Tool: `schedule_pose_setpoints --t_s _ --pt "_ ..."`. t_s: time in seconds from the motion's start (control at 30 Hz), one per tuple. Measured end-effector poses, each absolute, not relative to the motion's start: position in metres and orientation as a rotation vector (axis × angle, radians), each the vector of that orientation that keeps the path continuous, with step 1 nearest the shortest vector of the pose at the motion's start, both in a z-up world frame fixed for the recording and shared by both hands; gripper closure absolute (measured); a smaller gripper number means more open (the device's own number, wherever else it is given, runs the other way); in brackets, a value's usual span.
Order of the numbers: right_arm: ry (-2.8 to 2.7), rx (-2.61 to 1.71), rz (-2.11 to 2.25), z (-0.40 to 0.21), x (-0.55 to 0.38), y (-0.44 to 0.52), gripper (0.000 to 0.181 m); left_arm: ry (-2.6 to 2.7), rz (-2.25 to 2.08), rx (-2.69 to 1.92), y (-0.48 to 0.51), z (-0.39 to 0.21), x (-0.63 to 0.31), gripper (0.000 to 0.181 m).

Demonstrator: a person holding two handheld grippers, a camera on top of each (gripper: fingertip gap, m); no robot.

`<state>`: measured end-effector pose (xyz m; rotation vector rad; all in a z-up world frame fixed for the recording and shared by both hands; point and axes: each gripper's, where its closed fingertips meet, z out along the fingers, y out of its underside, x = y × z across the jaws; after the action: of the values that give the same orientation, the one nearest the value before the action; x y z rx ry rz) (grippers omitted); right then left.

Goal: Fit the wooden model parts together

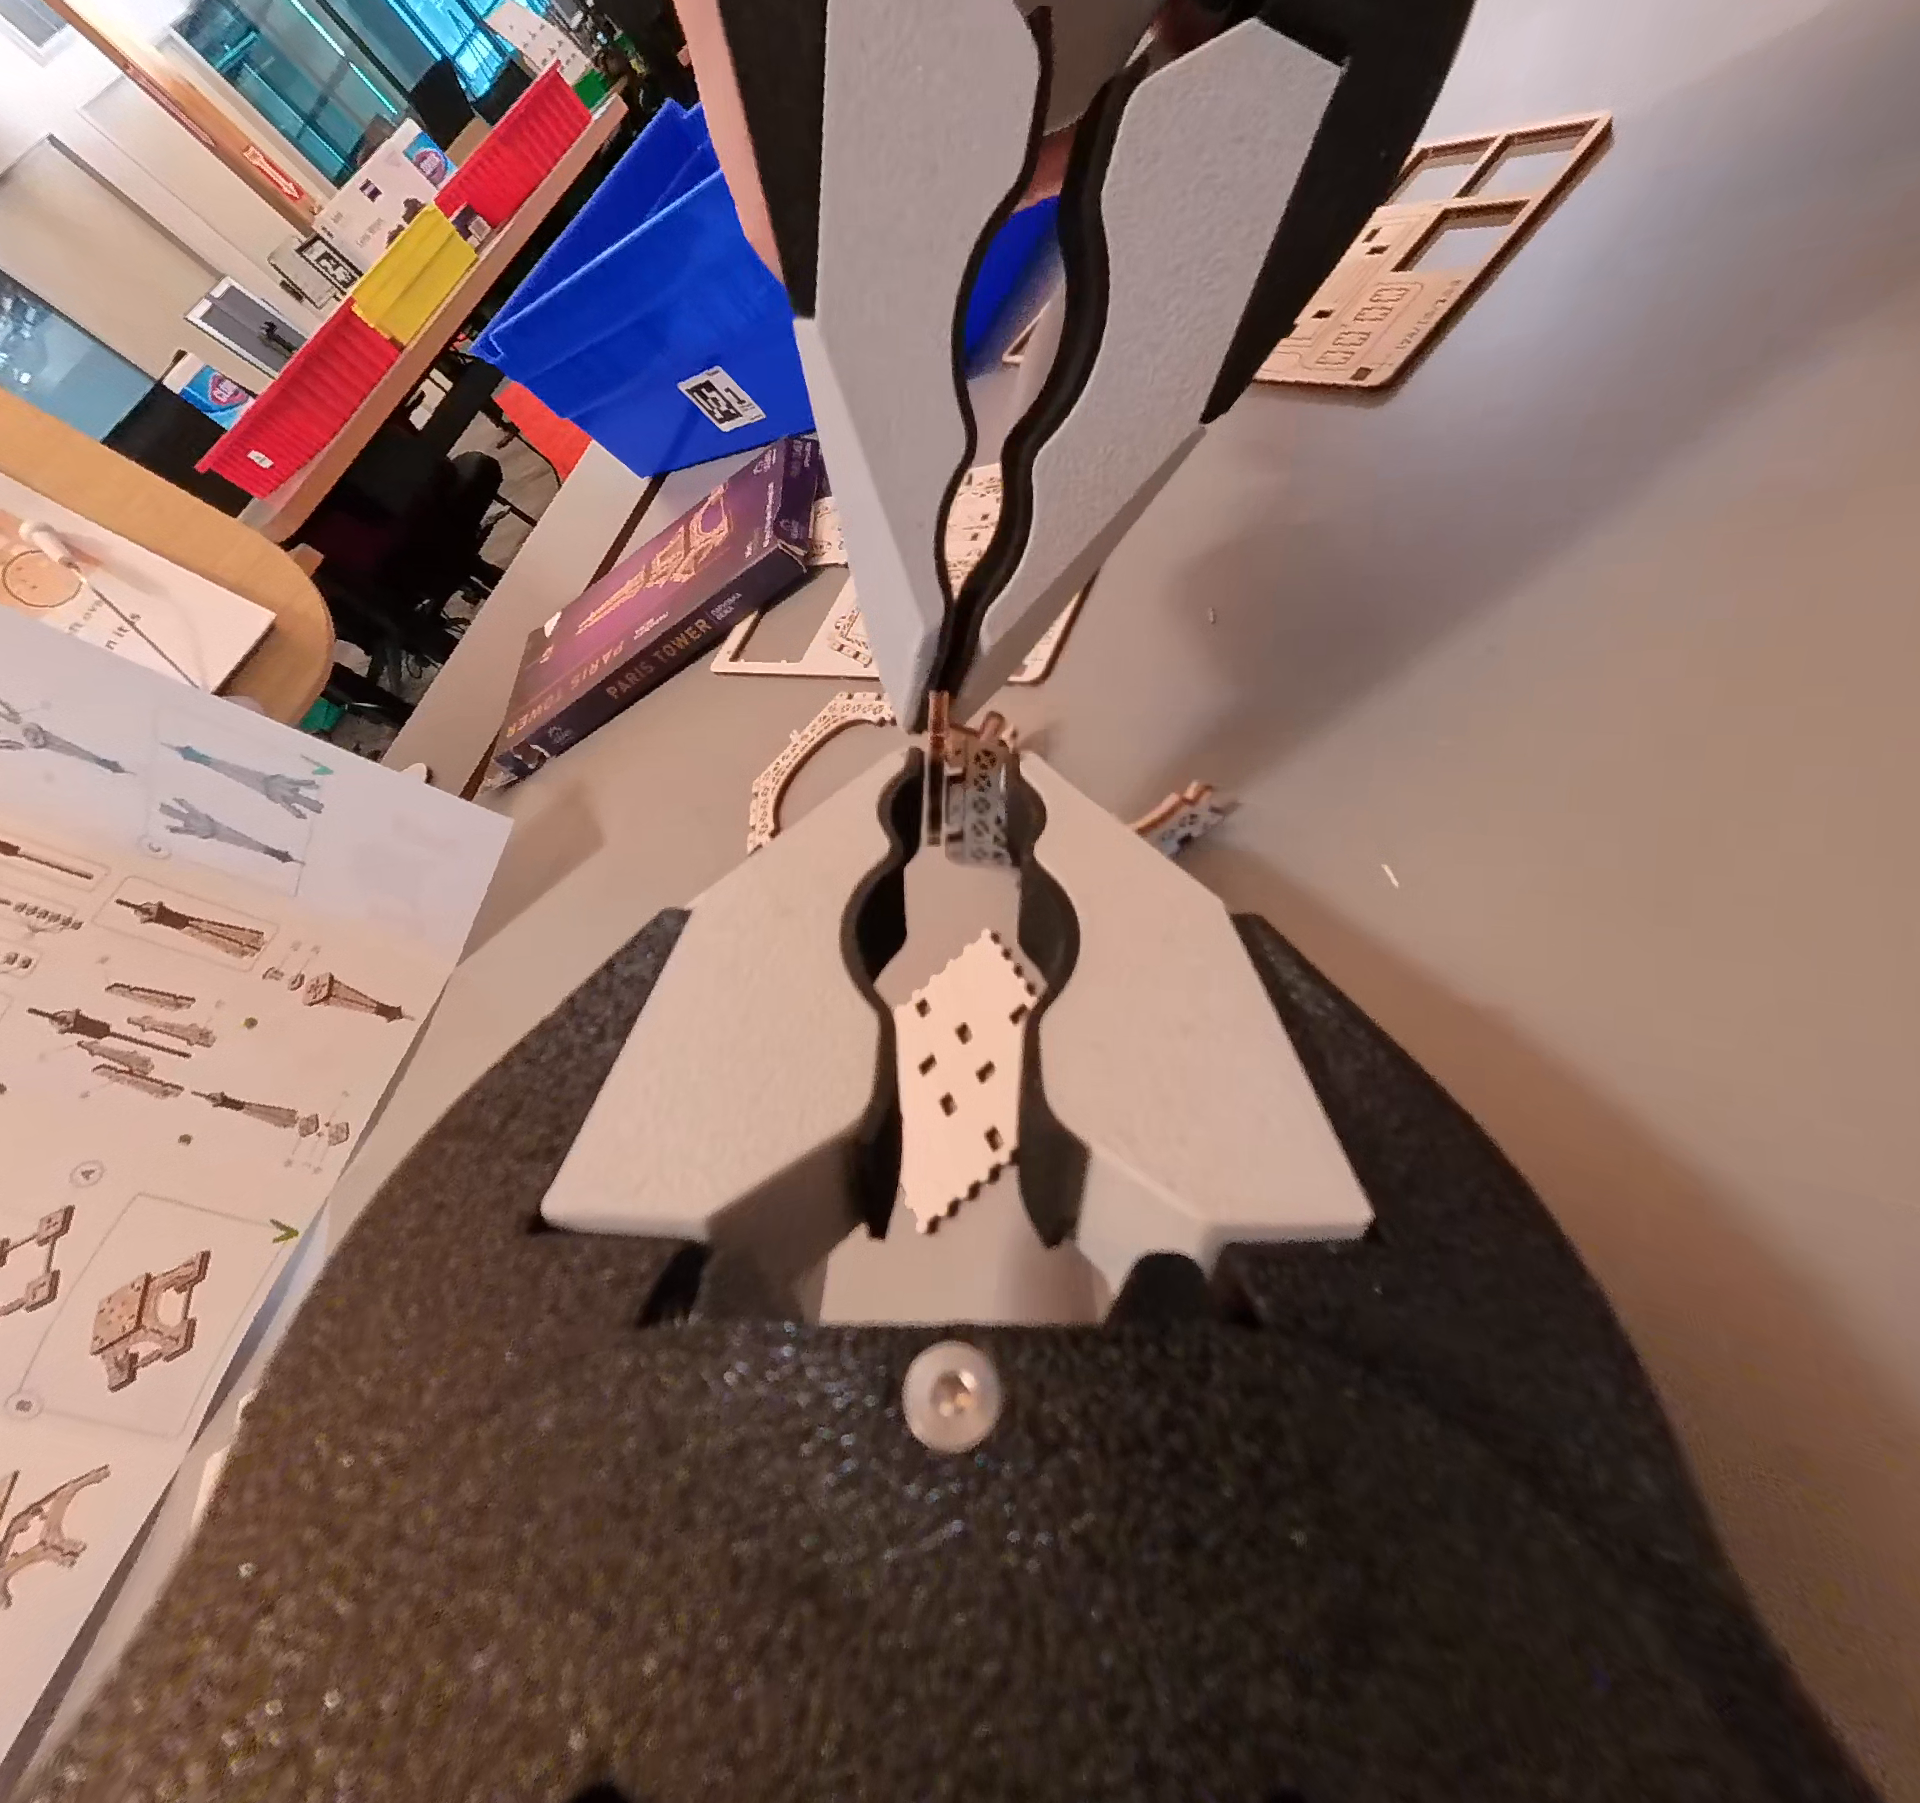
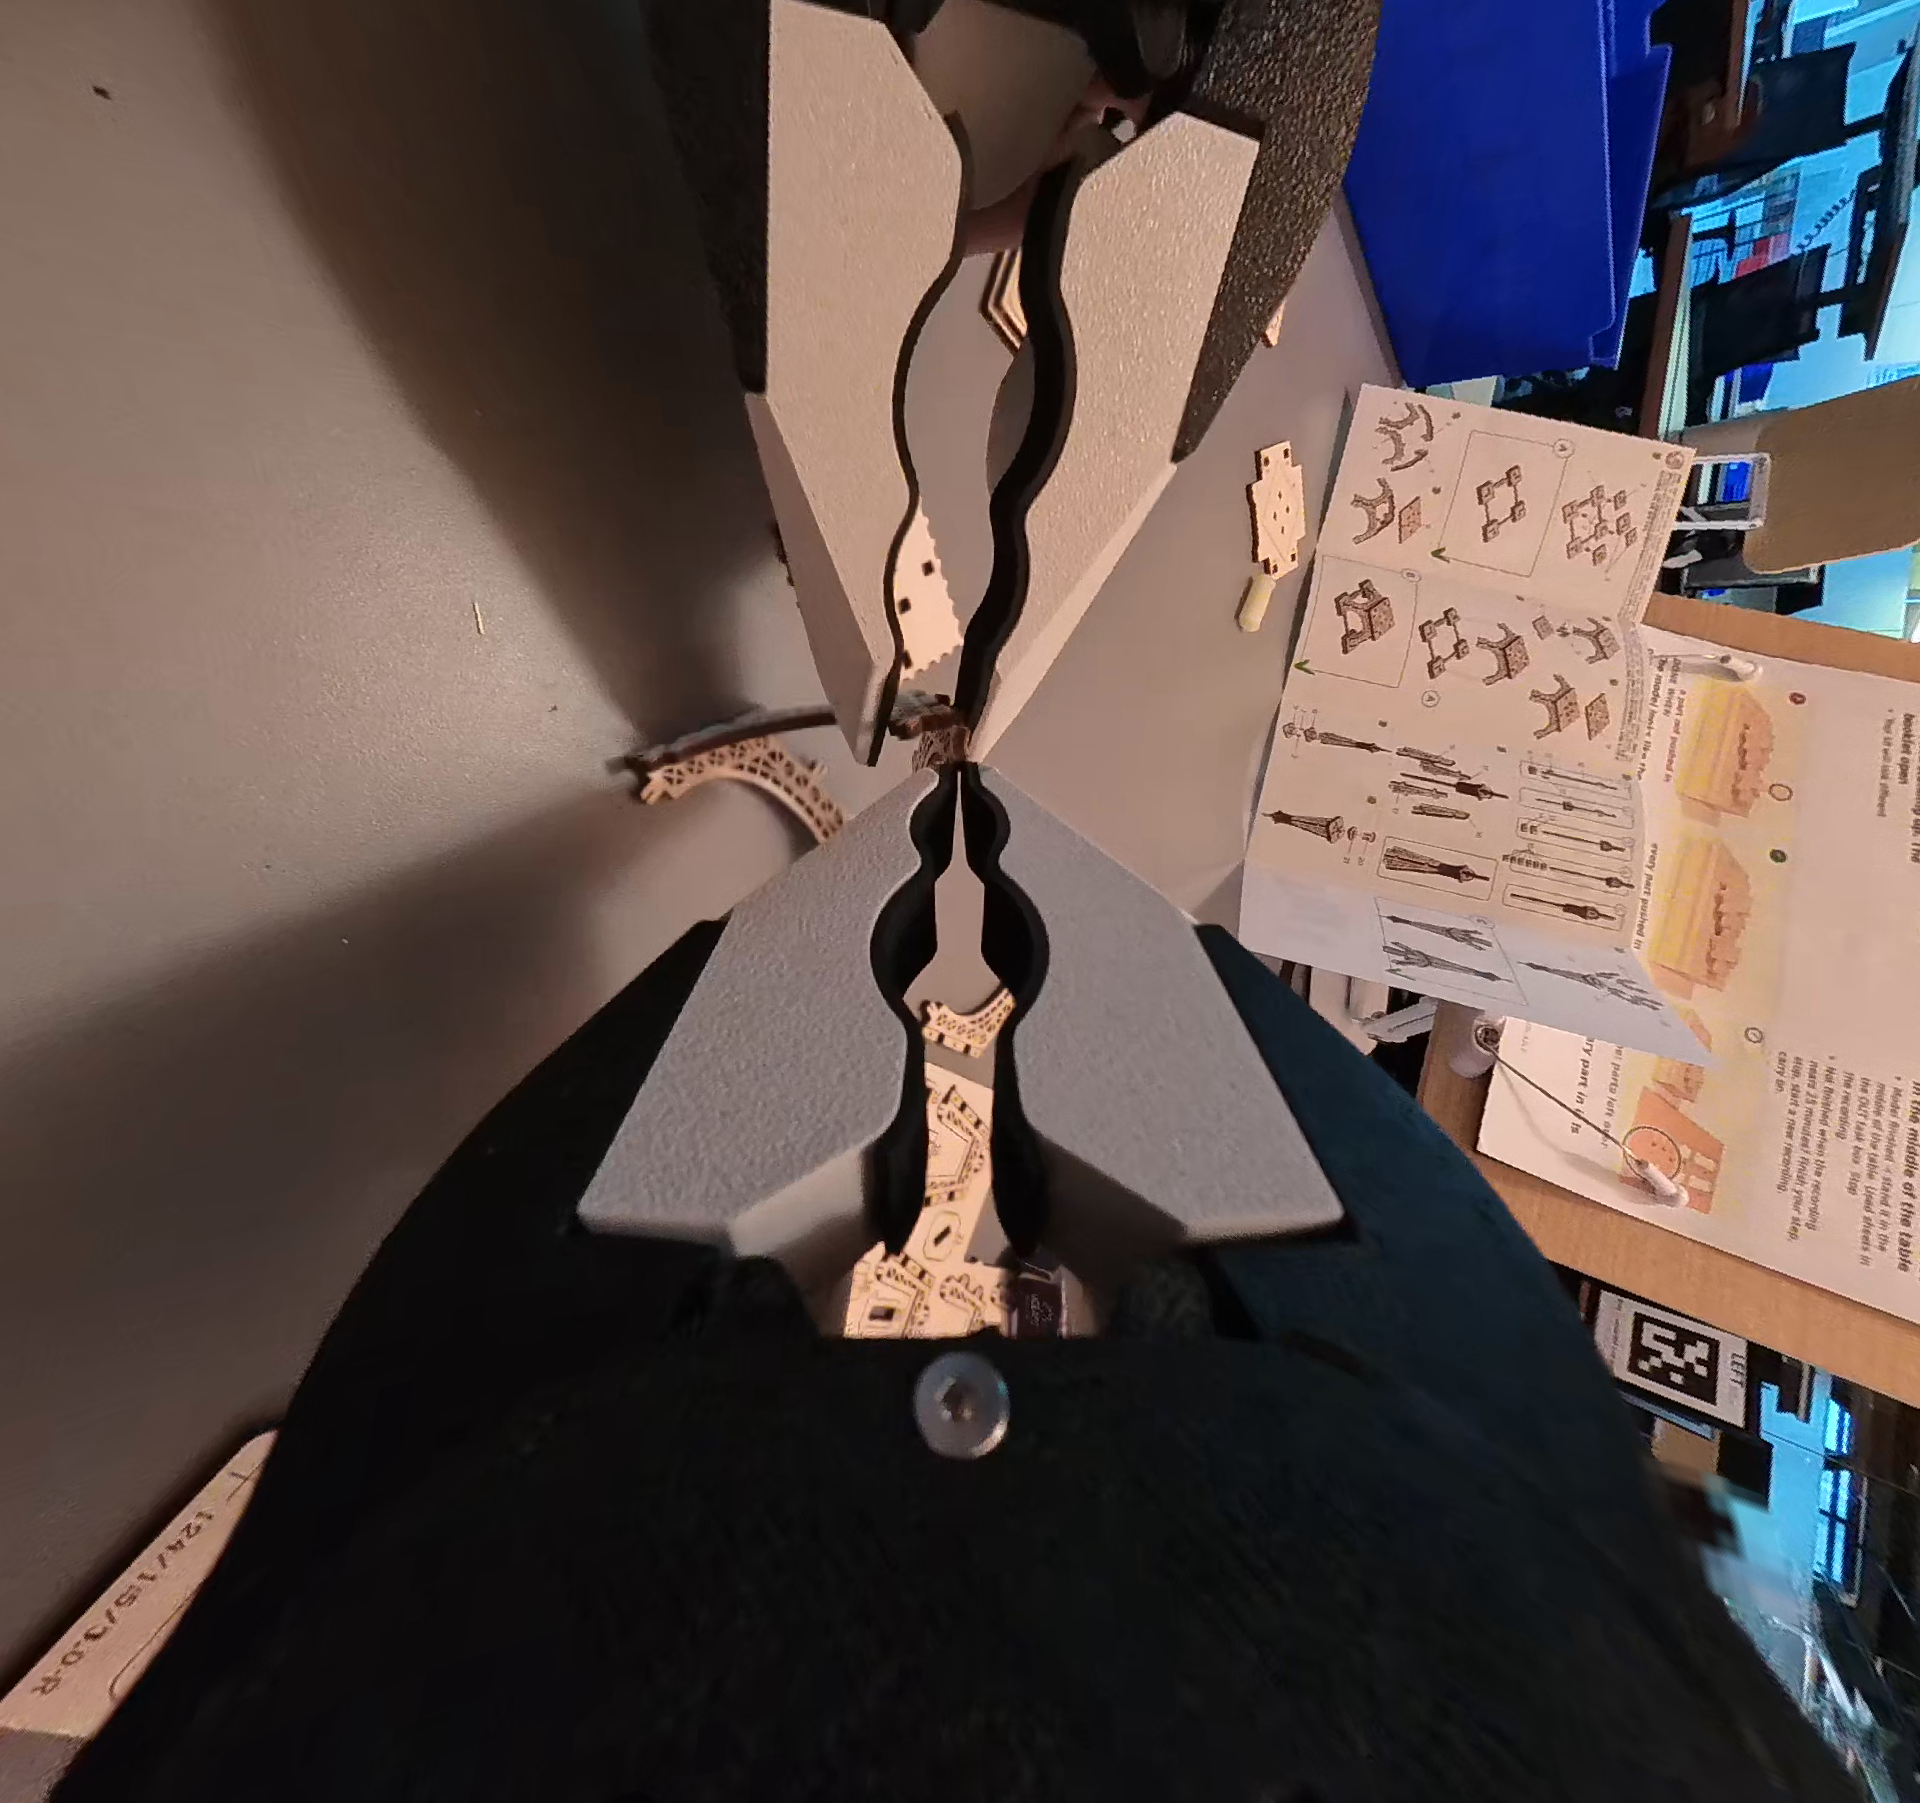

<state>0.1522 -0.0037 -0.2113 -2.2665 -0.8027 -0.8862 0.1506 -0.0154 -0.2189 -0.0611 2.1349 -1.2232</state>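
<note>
My left gripper is shut on a small wooden assembly: a square plate with holes runs back between its fingers and a lattice part sticks out at the tips. My right gripper comes in from above, tip to tip, shut on a thin wooden part that meets the lattice part. In the right wrist view my right gripper is shut with the thin part edge-on. The left gripper faces it, holding the plate.
Loose arch parts lie on the grey table. A purple kit box and blue bin stand at the far left, cut-out wood sheets at the back. An instruction sheet lies beside me. Less than 4 cm separates the two grippers' tips.
</note>
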Motion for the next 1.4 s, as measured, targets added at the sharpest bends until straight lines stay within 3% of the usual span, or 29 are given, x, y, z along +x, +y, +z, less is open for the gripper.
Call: schedule_pose_setpoints --t_s 0.23,0.37,0.57,0.8,0.93,1.13,1.4 --pt "-0.784 -2.267 -0.910 -0.212 0.158 -0.005 0.181 2.131 -1.233 -0.092 -0.013 -0.217 0.155 0.168" --pt "-0.778 -2.231 -0.934 -0.208 0.160 -0.002 0.181 2.140 -1.238 -0.084 -0.014 -0.218 0.154 0.150" --pt "-0.811 -2.212 -0.975 -0.210 0.162 -0.001 0.181 2.122 -1.244 -0.098 -0.007 -0.213 0.156 0.138" --pt "-0.803 -2.172 -1.063 -0.198 0.167 0.002 0.181 2.115 -1.213 -0.031 0.007 -0.210 0.148 0.146" --pt "-0.815 -2.116 -1.107 -0.187 0.167 0.003 0.181 2.003 -1.294 -0.064 0.024 -0.179 0.154 0.160" --pt "-0.751 -2.055 -1.017 -0.181 0.159 0.012 0.181 2.035 -1.080 0.073 0.028 -0.193 0.165 0.154" --pt "-0.638 -2.039 -0.880 -0.182 0.158 0.014 0.181 1.848 -0.862 0.257 0.018 -0.195 0.169 0.181"
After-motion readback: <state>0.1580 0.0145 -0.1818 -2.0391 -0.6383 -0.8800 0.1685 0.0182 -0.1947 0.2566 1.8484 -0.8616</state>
